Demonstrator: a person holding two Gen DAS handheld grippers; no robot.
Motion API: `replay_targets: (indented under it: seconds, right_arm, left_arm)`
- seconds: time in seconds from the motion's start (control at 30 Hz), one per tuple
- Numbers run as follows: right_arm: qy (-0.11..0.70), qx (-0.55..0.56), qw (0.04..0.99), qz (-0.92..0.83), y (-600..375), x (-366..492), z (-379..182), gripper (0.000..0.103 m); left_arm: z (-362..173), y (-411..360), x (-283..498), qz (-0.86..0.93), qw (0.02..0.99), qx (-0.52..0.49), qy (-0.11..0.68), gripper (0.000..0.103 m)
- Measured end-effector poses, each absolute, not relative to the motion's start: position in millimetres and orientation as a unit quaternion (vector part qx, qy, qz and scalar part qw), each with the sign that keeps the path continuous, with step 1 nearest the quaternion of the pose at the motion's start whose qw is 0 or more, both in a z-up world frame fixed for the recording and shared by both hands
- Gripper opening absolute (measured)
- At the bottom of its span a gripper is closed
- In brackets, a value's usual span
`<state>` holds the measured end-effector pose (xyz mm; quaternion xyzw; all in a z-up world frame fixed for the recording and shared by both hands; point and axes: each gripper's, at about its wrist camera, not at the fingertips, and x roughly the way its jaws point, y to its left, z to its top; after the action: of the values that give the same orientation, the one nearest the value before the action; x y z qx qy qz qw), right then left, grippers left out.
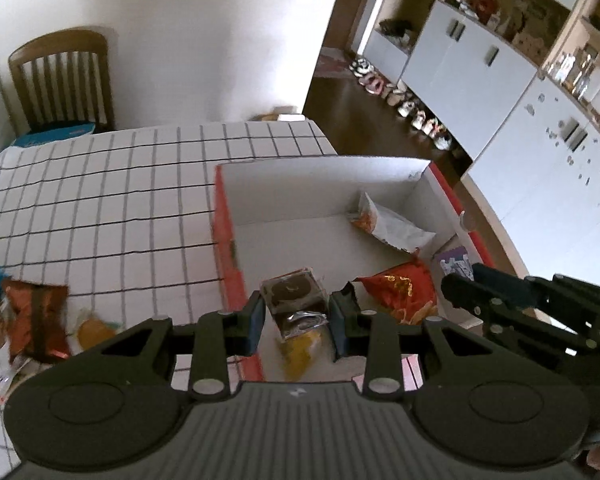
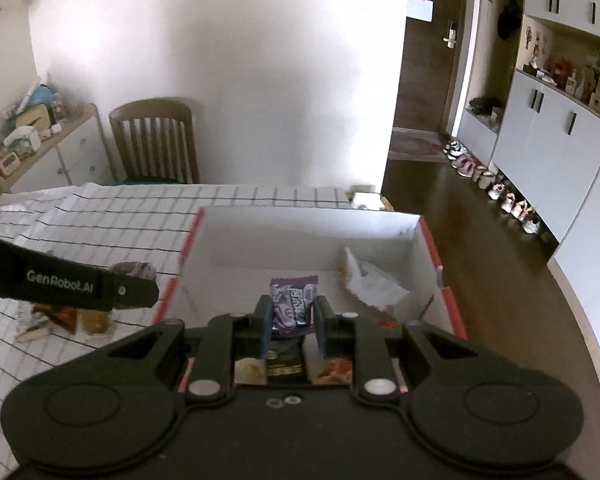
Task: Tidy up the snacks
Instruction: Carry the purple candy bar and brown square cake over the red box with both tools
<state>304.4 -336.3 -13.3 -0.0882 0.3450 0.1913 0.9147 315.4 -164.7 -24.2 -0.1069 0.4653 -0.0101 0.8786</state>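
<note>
Both grippers bring snacks over the red-edged box

Left wrist view: left gripper [image 1: 296,322] clamps a brown cake pack [image 1: 293,295] above the box [image 1: 225,236]; chips bag [image 1: 402,286] already inside, several packets [image 1: 36,320] remain on the table. Right wrist view: right gripper [image 2: 291,324] pinches a purple candy [image 2: 293,305]; much free floor inside, walls near

A table [image 1: 100,200] with a white checked cloth holds a big open box [image 1: 226,240] near its right edge. A small pile of snack packets [image 1: 36,320] lies by the left edge.
</note>
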Motion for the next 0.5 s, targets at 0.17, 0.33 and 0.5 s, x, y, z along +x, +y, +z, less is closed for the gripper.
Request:
replay_targets:
  seconds: [0.17,0.33,0.5]
  right_arm:
    - [0.362,-0.084,0.909,0.192,-349.3,333.1,-24.5,0.020]
    - [0.382,-0.079,0.901,0.190,-360.7,358.7,-36.2,0.020]
    - [0.400,-0.075,0.892,0.195,-366.7,378.3,-49.0,0.020]
  left_arm:
    - [-43.3,-181.3,338.9,-0.001,0.873,-0.093,0.479,0.034]
    - [-61.4,-194.9,358.4,0.009,0.867,-0.071,0.493,0.034]
    - [-79.6,-205.3,373.3,0.018,0.858,-0.055,0.510,0.034]
